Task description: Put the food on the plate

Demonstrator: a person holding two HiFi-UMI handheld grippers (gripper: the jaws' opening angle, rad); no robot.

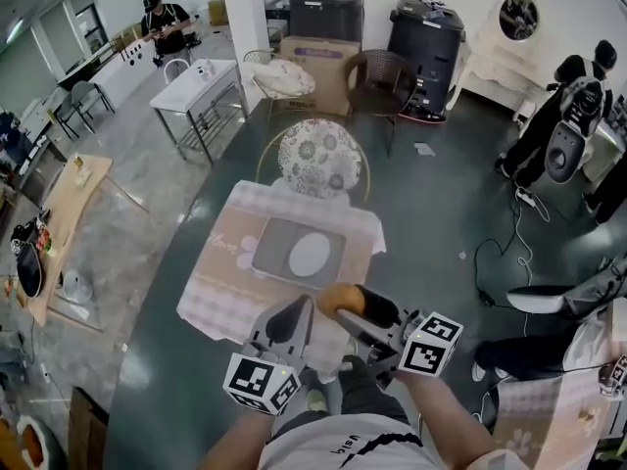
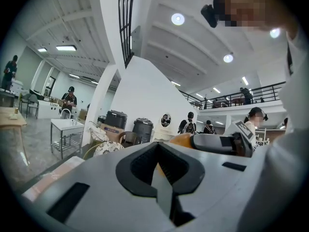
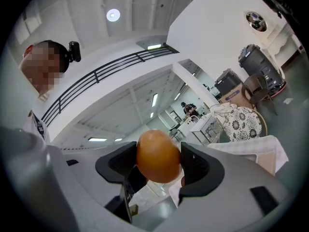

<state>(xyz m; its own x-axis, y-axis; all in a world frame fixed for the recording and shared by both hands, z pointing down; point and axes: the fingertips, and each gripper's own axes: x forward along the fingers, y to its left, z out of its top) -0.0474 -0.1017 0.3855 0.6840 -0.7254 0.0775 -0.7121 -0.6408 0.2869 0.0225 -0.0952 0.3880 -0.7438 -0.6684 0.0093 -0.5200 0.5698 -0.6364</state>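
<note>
A small table point(image 1: 217, 305) under a pink checked cloth carries a grey placemat point(image 1: 269, 243), and on the mat lies an empty white oval plate point(image 1: 310, 255). My right gripper point(image 1: 340, 306) is shut on a round orange-brown piece of food point(image 1: 338, 298), held in the air over the table's near edge, short of the plate. In the right gripper view the food point(image 3: 158, 156) fills the gap between the two dark pads. My left gripper point(image 1: 294, 315) hovers just left of it, shut and empty; its jaws point(image 2: 159, 167) meet in a thin line.
A chair with a floral cushion point(image 1: 318, 157) stands at the table's far side. Beyond it are a white metal table point(image 1: 199, 88), a brown chair point(image 1: 377, 78) and two black bins point(image 1: 425, 37). A wooden table point(image 1: 67, 218) is at left. Cables point(image 1: 509, 248) lie on the floor at right, with people around.
</note>
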